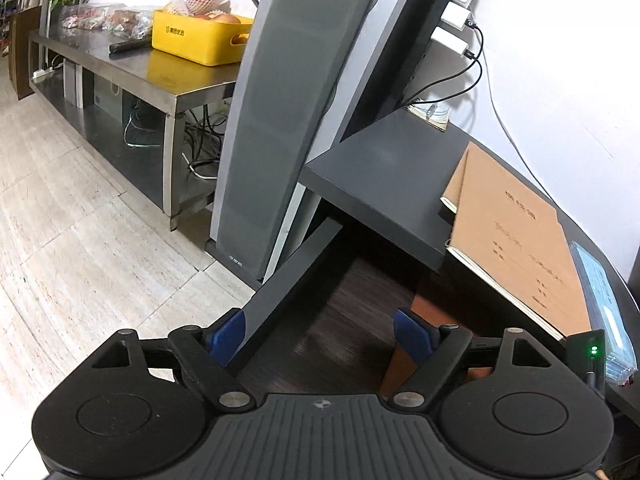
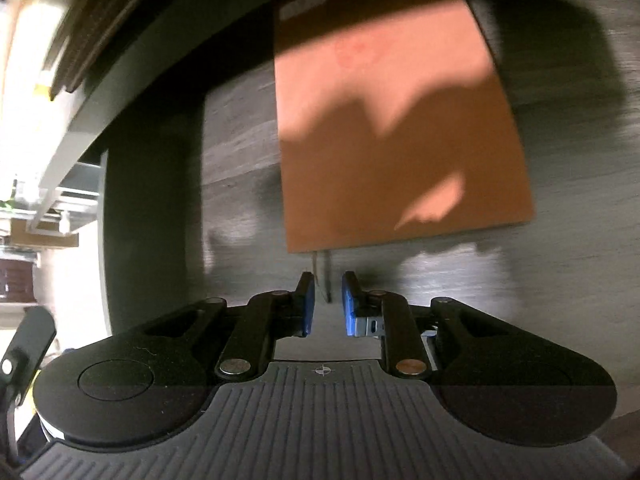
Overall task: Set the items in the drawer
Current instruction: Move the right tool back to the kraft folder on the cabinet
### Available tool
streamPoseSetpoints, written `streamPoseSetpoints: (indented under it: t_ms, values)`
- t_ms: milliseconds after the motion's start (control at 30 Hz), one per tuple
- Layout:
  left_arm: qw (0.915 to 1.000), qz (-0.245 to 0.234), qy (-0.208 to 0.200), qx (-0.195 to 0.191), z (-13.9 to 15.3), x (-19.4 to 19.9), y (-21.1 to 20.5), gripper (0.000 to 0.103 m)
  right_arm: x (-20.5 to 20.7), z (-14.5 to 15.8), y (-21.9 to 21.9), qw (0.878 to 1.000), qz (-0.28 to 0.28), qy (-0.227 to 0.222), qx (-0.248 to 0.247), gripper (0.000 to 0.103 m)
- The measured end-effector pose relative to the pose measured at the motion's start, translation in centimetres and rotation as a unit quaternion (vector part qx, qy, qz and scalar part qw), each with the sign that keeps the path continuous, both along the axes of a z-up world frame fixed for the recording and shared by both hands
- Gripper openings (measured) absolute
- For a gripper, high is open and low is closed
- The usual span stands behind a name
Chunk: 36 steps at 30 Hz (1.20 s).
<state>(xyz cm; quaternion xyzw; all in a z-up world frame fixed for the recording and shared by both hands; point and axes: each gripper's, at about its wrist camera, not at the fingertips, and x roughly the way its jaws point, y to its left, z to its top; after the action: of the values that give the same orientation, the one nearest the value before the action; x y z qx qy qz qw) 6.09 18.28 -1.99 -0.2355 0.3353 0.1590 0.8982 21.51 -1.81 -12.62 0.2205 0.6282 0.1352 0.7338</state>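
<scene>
L gripper (image 1: pixel 318 334) wide apart, nothing held, hovering over open drawer (image 1: pixel 288 276); L pad (image 1: pixel 228 338) outside drawer's side wall, R pad inside over dark wood-grain floor. Orange notebook (image 1: pixel 404 356) partly seen in drawer behind R pad. Far L: steel bench (image 1: pixel 132 68) w/ yellow bin (image 1: pixel 196 38) of fruit. Mid: tall grey speaker (image 1: pixel 280 120). R of that, black desktop (image 1: pixel 384 172) w/ kraft folder (image 1: pixel 512 240) on it, blue packet (image 1: pixel 604 304) just beside folder at R edge.

R gripper (image 2: pixel 326 304) pads a little apart, narrow gap, nothing clamped, low inside drawer. Notebook (image 2: pixel 400 120) flat on drawer floor just ahead of tips, apart from them, gripper shadow across cover. Thin ribbon (image 2: pixel 324 272) sticking out of notebook's near edge, between tips, contact unclear.
</scene>
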Motion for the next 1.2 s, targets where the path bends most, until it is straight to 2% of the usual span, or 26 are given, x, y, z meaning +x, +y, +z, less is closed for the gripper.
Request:
streamPoseSetpoints:
  t_ms: [100, 233, 333, 367, 433, 467, 533, 600, 667, 767, 800, 867, 933, 967, 1000, 1067, 1200]
  values:
    - [1.0, -0.002, 0.002, -0.007, -0.4, 0.2, 0.1, 0.08, -0.2, -0.3, 0.6, 1.0, -0.009, -0.016, -0.012, 0.017]
    - [0.9999, -0.008, 0.004, -0.013, -0.7, 0.2, 0.1, 0.08, 0.4, -0.6, -0.4, 0.998, -0.045, -0.033, 0.014, 0.018]
    - [0.9998, -0.009, 0.0, -0.015, -0.5, -0.1, 0.0, 0.081, -0.4, 0.7, -1.7, 0.997, -0.058, -0.032, 0.04, 0.022]
    - [0.9998, -0.009, -0.001, -0.016, -0.4, -0.1, -0.1, 0.081, -1.0, 1.5, -2.4, 0.995, -0.064, -0.033, 0.062, 0.025]
    - [0.9998, -0.011, -0.003, -0.016, -0.3, -0.3, -0.4, 0.081, -2.6, 3.3, -4.2, 0.991, -0.076, -0.044, 0.099, 0.041]
    - [0.9998, -0.013, -0.004, -0.015, -0.2, -0.4, -0.6, 0.081, -3.3, 4.2, -5.1, 0.988, -0.081, -0.059, 0.113, 0.043]
    - [0.9997, -0.02, -0.003, -0.016, -0.2, -0.4, -1.2, 0.081, -5.2, 5.7, -7.5, 0.978, -0.098, -0.101, 0.156, 0.05]
    - [0.9995, -0.027, -0.003, -0.018, -0.2, -0.5, -1.7, 0.081, -6.9, 6.9, -10.4, 0.956, -0.131, -0.149, 0.218, 0.058]
    - [0.9993, -0.033, -0.002, -0.019, 0.0, -0.7, -2.3, 0.081, -7.6, 7.6, -12.5, 0.933, -0.166, -0.188, 0.258, 0.065]
    - [0.9991, -0.039, -0.003, -0.017, 0.3, -1.0, -2.9, 0.081, -7.0, 7.7, -14.0, 0.923, -0.201, -0.196, 0.262, 0.071]
    - [0.999, -0.04, -0.004, -0.017, 0.4, -1.1, -3.0, 0.081, -6.7, 7.6, -14.3, 0.922, -0.21, -0.192, 0.263, 0.07]
    - [0.999, -0.041, -0.005, -0.015, 0.5, -1.4, -3.2, 0.082, -6.4, 7.6, -14.9, 0.917, -0.227, -0.186, 0.269, 0.058]
    - [0.999, -0.041, -0.005, -0.013, 0.7, -1.6, -3.3, 0.082, -6.1, 7.2, -14.6, 0.912, -0.232, -0.187, 0.282, 0.019]
    - [0.9991, -0.041, -0.006, -0.012, 0.7, -1.7, -3.3, 0.082, -6.3, 7.2, -14.7, 0.909, -0.234, -0.186, 0.289, 0.017]
    - [0.9991, -0.042, -0.006, -0.011, 0.8, -1.7, -3.4, 0.082, -6.7, 7.4, -14.8, 0.908, -0.237, -0.189, 0.29, 0.008]
    - [0.9988, -0.045, -0.012, -0.015, 0.9, -1.8, -3.5, 0.083, -6.9, 6.9, -13.4, 0.909, -0.23, -0.201, 0.285, 0.005]
    - [0.9964, -0.061, -0.035, -0.047, 1.0, -1.4, -3.3, 0.086, -8.4, 8.0, -14.9, 0.912, -0.195, -0.197, 0.302, 0.0]
